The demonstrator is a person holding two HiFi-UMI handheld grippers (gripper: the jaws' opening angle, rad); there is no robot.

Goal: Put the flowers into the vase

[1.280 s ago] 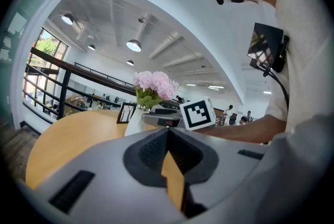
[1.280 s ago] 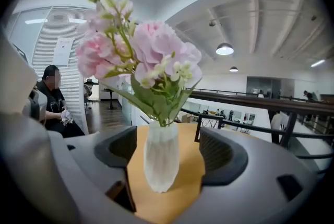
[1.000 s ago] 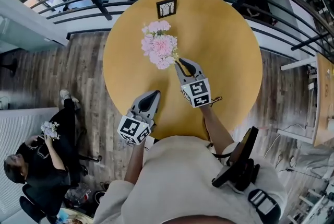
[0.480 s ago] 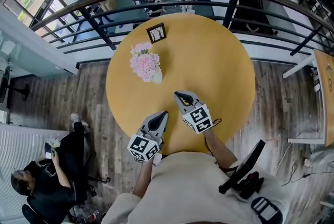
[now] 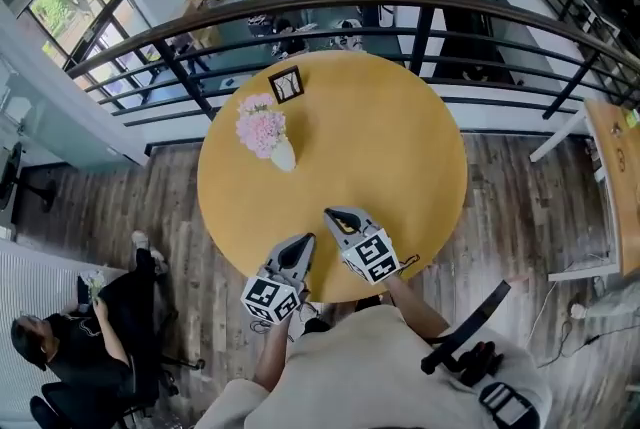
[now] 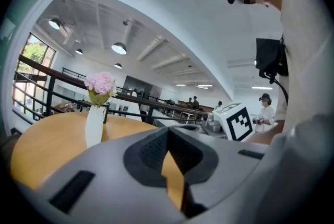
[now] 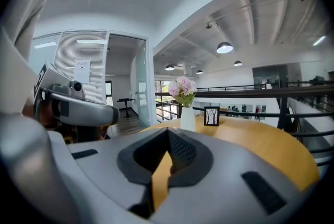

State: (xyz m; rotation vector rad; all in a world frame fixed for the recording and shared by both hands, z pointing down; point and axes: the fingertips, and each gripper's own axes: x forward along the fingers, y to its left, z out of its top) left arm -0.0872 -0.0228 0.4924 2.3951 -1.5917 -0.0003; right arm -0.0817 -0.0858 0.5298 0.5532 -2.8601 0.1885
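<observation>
A bunch of pink flowers (image 5: 260, 127) stands upright in a white vase (image 5: 284, 155) at the far left of the round yellow table (image 5: 400, 147). Both grippers hang over the table's near edge, well apart from the vase. My left gripper (image 5: 303, 243) is shut with nothing in it, and my right gripper (image 5: 334, 215), just to its right, is shut and empty too. In the left gripper view the flowers (image 6: 100, 82) and vase (image 6: 94, 125) stand far left beyond the closed jaws (image 6: 167, 132). The right gripper view has flowers (image 7: 182, 86) and vase (image 7: 187, 118) straight ahead of its jaws (image 7: 168, 132).
A small black picture frame (image 5: 286, 84) stands behind the vase at the table's far edge. A black railing (image 5: 420, 12) curves round the far side. A seated person (image 5: 70, 347) is at lower left on the wood floor. Another table edge (image 5: 615, 177) shows at right.
Both grippers have drawn back from the flowers toward the table's near edge. The right gripper, earlier right beside the bunch, is now far from it. The flowers stay in the vase.
</observation>
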